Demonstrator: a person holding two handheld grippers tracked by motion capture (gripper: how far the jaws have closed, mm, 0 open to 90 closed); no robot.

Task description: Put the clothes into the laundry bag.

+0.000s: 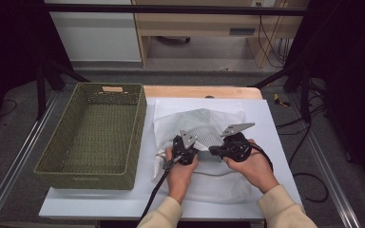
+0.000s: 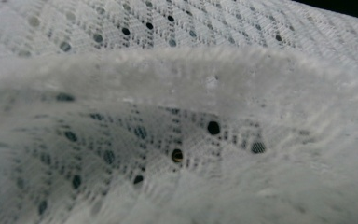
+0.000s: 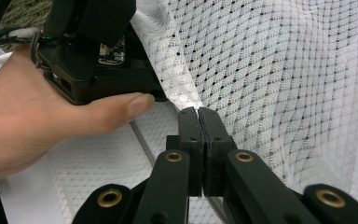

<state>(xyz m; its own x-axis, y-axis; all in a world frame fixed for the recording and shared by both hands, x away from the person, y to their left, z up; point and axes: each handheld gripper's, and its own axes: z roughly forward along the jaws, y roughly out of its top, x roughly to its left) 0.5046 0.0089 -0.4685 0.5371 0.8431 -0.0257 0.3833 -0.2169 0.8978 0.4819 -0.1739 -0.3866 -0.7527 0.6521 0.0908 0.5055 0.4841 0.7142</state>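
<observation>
Mesh bag (image 1: 204, 124) | both grippers (image 3: 198, 112) pinched on it | basket's tag (image 1: 112, 89) probably blank

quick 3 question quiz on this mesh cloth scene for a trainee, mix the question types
1. True or false: the right gripper has its jaws shut on the white mesh cloth.
2. Which thing stands to the left of the cloth in the high view? A) a metal tray B) a green woven basket C) a cardboard box
3. Fill in: the cloth lies on a white ____ on the table.

Key:
1. True. In the right gripper view the jaws meet with an edge of the cloth pinched at their tips. The left gripper also sits at the cloth.
2. B, the green woven basket; nothing shows inside it.
3. Board: the white board.
</observation>
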